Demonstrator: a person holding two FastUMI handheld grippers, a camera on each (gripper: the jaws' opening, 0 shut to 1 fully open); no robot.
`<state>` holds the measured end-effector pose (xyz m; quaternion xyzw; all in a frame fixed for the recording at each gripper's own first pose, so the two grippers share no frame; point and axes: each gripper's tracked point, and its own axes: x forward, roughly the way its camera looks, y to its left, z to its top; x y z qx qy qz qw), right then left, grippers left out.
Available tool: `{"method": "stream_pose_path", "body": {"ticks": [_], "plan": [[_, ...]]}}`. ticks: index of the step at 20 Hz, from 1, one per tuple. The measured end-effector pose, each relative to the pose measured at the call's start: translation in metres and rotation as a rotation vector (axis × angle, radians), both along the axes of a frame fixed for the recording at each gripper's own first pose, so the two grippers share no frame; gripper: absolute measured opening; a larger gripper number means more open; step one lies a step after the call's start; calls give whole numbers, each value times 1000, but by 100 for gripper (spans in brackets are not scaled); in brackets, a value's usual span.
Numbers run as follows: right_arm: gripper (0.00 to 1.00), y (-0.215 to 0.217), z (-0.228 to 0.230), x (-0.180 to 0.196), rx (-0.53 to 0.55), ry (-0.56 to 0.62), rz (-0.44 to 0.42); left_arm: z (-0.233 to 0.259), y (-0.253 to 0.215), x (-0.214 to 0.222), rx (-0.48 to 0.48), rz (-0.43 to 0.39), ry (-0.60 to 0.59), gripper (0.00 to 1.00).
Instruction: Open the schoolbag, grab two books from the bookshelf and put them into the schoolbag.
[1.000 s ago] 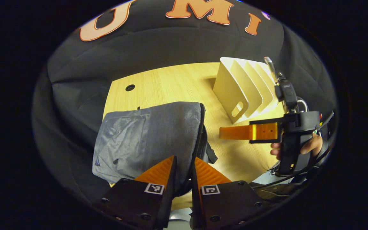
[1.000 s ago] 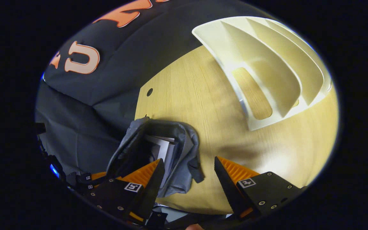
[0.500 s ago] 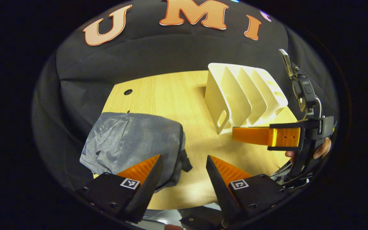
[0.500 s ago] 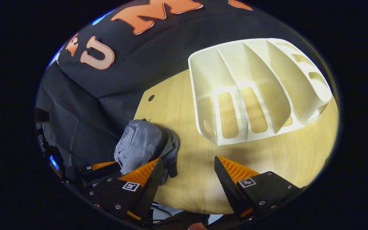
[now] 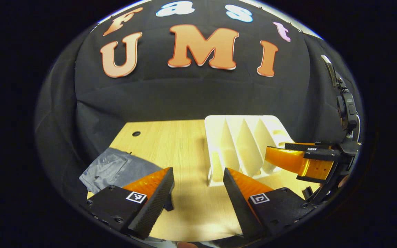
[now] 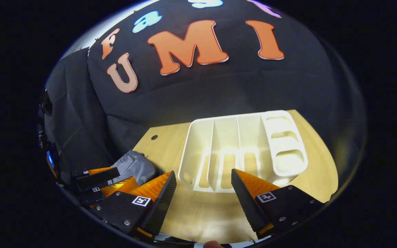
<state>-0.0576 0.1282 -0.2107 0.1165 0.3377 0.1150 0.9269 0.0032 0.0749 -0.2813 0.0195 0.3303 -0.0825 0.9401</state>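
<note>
in the left gripper view, the left gripper [image 5: 198, 174] hangs low over the pale wood-grain counter [image 5: 181, 144], its jaws released with bare counter showing between them; each ribbed finger [image 5: 152, 186] tapers to a wedge. the right gripper [image 6: 203, 177] in the right gripper view is likewise spread wide, holding nothing, above the near edge of the counter [image 6: 202, 213].

just beyond the left gripper's near finger, at the counter's near left corner, lies the schoolbag [image 5: 114, 168], a slumped grey woven-cloth bundle with a stitched pocket panel; part of it overhangs the counter's edge. in the right gripper view the schoolbag [image 6: 134, 165] sits at the left, with the left gripper [image 6: 97, 184] just in front of it.

toward the middle stands the bookshelf [image 5: 241, 148], a cream, smooth, moulded rack with upright dividers and slotted cut-outs; its slots look empty in both views [image 6: 243, 144]. a stretch of open counter separates it from the schoolbag. the right gripper [image 5: 300, 160] reaches in from the right, close beside the rack.

farther back, a small round hole [image 5: 136, 133] pierces the counter near its far left corner. behind the far edge hangs the creased black cloth wall [image 5: 184, 96].
</note>
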Motion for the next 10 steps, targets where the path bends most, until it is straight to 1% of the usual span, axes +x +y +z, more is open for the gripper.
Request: {"method": "stream_pose_path", "body": {"ticks": [2, 4, 6, 8, 10], "plan": [[95, -11, 22, 6, -7, -67, -17, 11, -7, 16, -17, 15, -89, 93], [95, -21, 44, 12, -22, -140, -37, 24, -15, 32, -55, 24, -189, 93], [95, -27, 60, 16, -53, -218, -47, 35, -14, 55, -70, 42, -291, 93], [95, -29, 76, 13, -87, -273, -46, 49, -11, 69, -73, 54, -381, 93], [95, -21, 95, 12, -91, -321, -32, 65, -14, 75, -93, 56, -449, 94]]}}
